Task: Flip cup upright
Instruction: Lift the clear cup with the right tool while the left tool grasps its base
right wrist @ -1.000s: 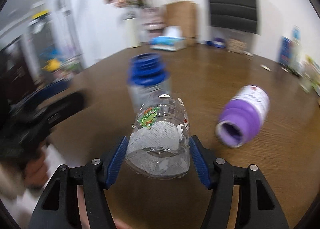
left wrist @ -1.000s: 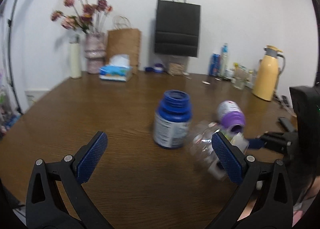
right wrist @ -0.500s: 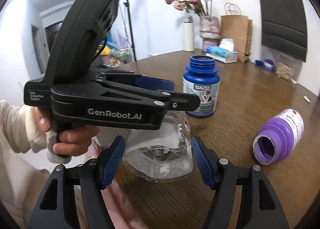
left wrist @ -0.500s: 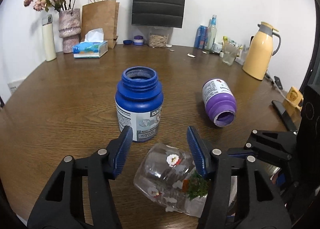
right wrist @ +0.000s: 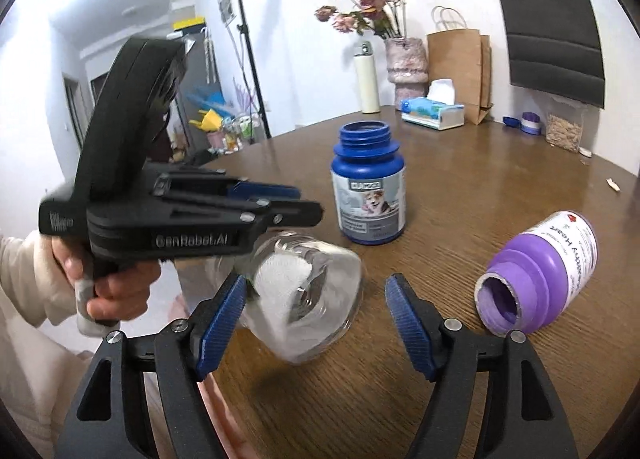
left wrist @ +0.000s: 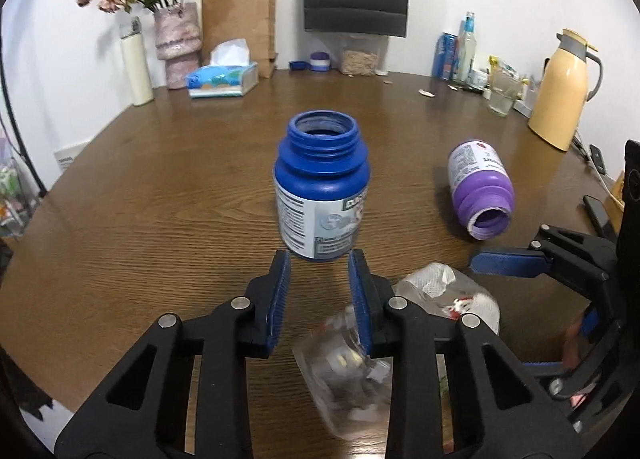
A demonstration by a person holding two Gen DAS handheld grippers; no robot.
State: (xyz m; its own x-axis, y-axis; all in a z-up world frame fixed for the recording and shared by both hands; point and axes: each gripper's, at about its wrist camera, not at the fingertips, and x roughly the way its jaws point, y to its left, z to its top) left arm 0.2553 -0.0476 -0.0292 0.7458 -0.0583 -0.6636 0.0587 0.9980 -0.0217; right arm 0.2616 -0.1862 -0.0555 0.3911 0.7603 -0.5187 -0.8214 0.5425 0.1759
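A clear plastic cup [right wrist: 308,299] with white tissue inside lies tilted and blurred near the table's front edge. It also shows in the left wrist view [left wrist: 360,371], under my left gripper's right finger. My right gripper [right wrist: 316,323] is open, its jaws spread wide around the cup without holding it. My left gripper [left wrist: 320,295] has its jaws narrowed with nothing between them, and it hovers just above the cup. It shows from the side in the right wrist view [right wrist: 224,211].
An upright blue jar [left wrist: 322,187] stands just beyond the cup. A purple jar [left wrist: 480,187] lies on its side to the right. A tissue box [left wrist: 222,79], vase, paper bags, bottles and a yellow thermos [left wrist: 560,91] line the far edge of the table.
My right gripper has opened and let go of the cup, which now drops or tips toward the table. My left gripper has narrowed further and sits above the cup.
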